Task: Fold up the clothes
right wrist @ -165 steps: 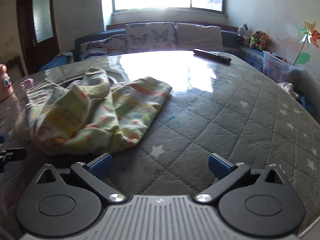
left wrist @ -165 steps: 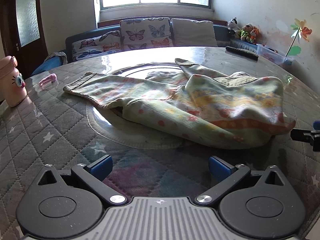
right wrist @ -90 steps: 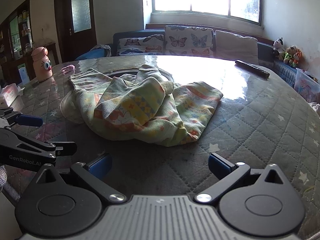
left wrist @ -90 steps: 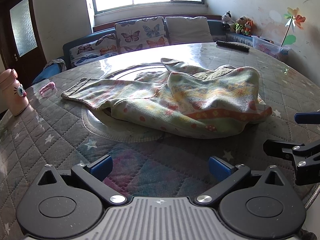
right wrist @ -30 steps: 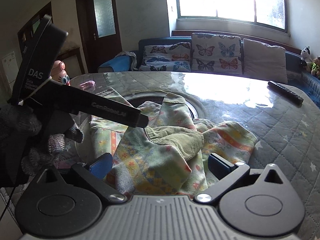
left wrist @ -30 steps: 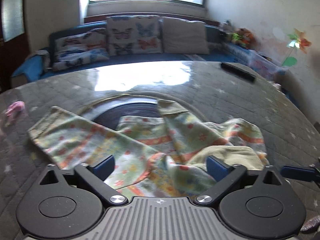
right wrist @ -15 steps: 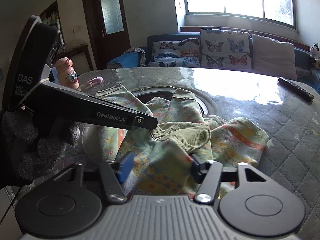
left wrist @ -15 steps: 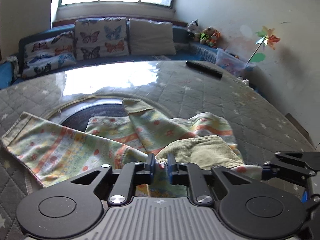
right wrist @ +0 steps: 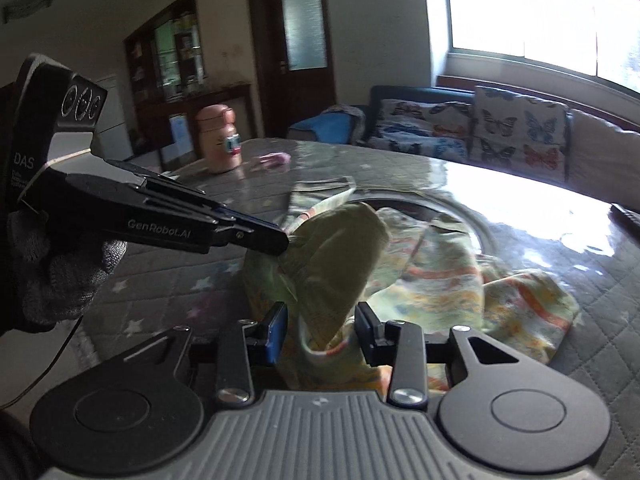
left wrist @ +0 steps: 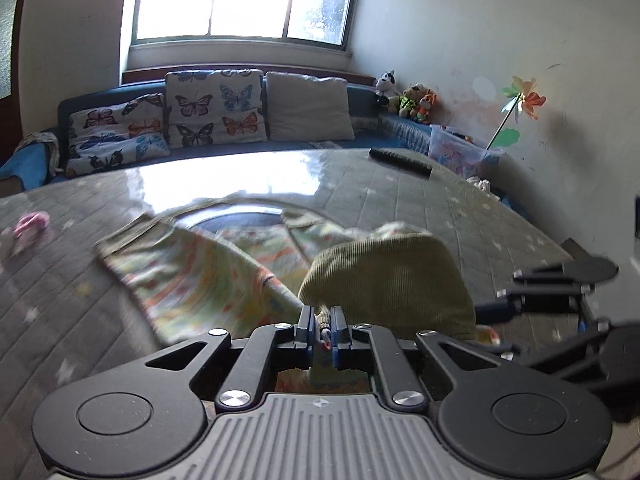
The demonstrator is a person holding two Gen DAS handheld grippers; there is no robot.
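A: Where are the patterned trousers (right wrist: pixel 432 280) now?

B: Crumpled on the quilted table (left wrist: pixel 440 216), but the olive ribbed waistband (left wrist: pixel 384 280) has just come up off the heap.

A: Who's got it?

B: The left gripper (left wrist: pixel 323 330), wide a second ago, is pinched tight on the band. The right gripper (right wrist: pixel 322 334) has narrowed around the hem without clamping.

A: Meaning?

B: Probably lifting to shake them flat.

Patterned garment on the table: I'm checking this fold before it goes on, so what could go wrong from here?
The left gripper pinches only a thin edge of the patterned garment, so it could slip free. The right gripper is open around the green ribbed band, gripping nothing; lifting now would hang the cloth unevenly. Dragged cloth might reach the pink bottle.
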